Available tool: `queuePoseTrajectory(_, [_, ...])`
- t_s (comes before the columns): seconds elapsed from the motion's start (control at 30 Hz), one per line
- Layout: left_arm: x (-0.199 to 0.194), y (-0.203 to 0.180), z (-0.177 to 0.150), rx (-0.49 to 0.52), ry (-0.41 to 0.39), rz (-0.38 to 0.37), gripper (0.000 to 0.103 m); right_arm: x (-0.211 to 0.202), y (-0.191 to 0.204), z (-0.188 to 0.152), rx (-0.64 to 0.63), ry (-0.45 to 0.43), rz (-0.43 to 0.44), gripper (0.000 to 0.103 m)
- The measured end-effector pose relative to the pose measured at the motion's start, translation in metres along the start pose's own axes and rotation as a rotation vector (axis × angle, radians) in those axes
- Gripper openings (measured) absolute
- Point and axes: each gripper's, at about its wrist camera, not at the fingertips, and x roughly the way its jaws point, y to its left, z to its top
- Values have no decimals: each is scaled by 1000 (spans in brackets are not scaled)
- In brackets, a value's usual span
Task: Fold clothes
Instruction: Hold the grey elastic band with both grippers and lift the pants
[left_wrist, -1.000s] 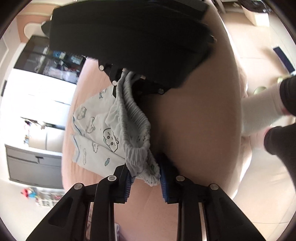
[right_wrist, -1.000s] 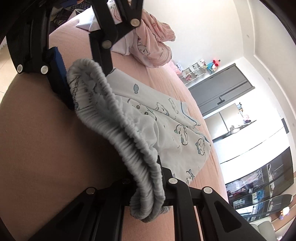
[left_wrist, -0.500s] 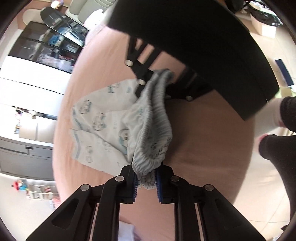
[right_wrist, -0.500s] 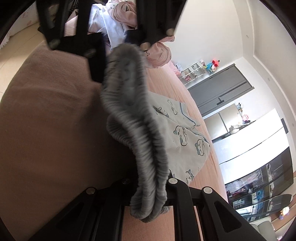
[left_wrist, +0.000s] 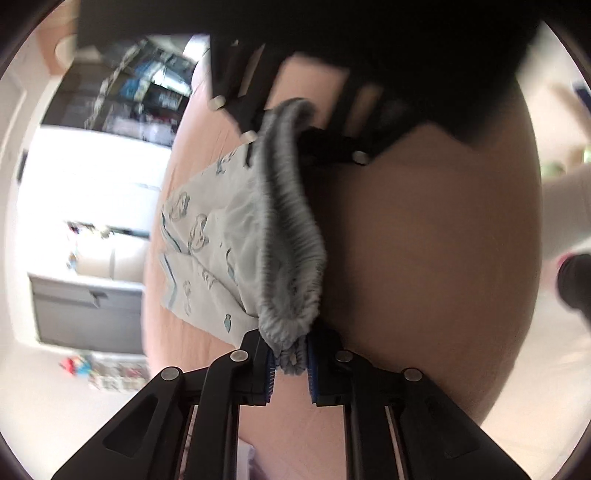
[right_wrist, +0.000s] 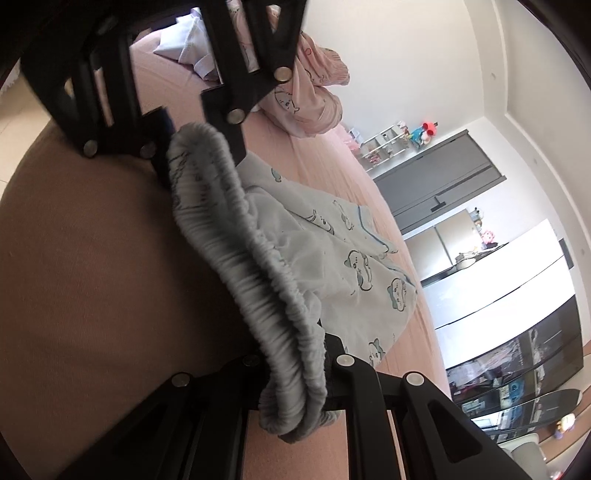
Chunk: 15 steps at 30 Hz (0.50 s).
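Pale blue children's shorts (left_wrist: 207, 243) with cartoon prints hang over a pink bed (left_wrist: 424, 229). Their gathered elastic waistband (left_wrist: 291, 236) stretches between both grippers. My left gripper (left_wrist: 290, 360) is shut on one end of the waistband, blue pads pressed to the cloth. My right gripper (right_wrist: 295, 391) is shut on the other end of the waistband (right_wrist: 258, 266). Each view shows the other gripper at its top, facing mine: the right gripper (left_wrist: 284, 122) and the left gripper (right_wrist: 195, 133). The legs of the shorts (right_wrist: 354, 258) trail down onto the bed (right_wrist: 74, 258).
A pile of pink and white clothes (right_wrist: 310, 96) lies farther along the bed. A grey cabinet (right_wrist: 439, 181) and shelves with toys (right_wrist: 384, 144) stand by the wall. A person's white sock and dark trouser leg (left_wrist: 569, 221) show beside the bed.
The left gripper went from open around the waistband to shut on it. Both grippers have shifted and the waistband now hangs a little straighter between them.
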Motion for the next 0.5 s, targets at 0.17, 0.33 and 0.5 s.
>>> queuePoseTrajectory(0.17, [-6, -1, 7, -65, -17, -8, 9, -1, -2, 4, -8, 10, 2, 12])
queuePoseTrajectory(0.33, [-15, 6, 15, -149, -24, -67, 9, -12, 4, 11, -54, 52, 19, 11])
queuePoseTrajectory(0.5, [-33, 26, 26, -254, -29, -221, 11, -24, 10, 18, -107, 100, 39, 11])
